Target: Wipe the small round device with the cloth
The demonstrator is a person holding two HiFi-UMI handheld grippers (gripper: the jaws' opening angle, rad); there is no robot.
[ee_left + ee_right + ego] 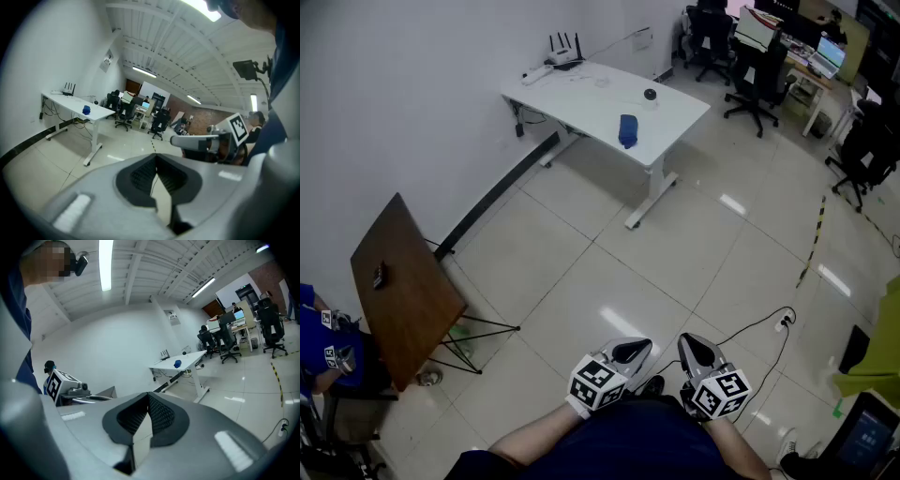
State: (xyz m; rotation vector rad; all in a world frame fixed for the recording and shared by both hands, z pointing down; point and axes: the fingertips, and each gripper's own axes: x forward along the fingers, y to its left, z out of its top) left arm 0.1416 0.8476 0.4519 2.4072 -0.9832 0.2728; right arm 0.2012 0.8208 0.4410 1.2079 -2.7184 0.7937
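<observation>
Left gripper (630, 352) and right gripper (697, 349) are side by side at 6 o'clock in the head view, jaws pressed together, nothing between them. Small round device (650, 94) sits on the white desk (581, 89) at 12 o'clock, well apart from both. Blue cloth (627, 130) is at the device's 7 o'clock.

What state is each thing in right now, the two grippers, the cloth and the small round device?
left gripper: shut, empty, far from the white desk.
right gripper: shut, empty, beside the left gripper.
blue cloth: bunched up on the white desk, untouched.
small round device: on the same desk, apart from the blue cloth.
</observation>
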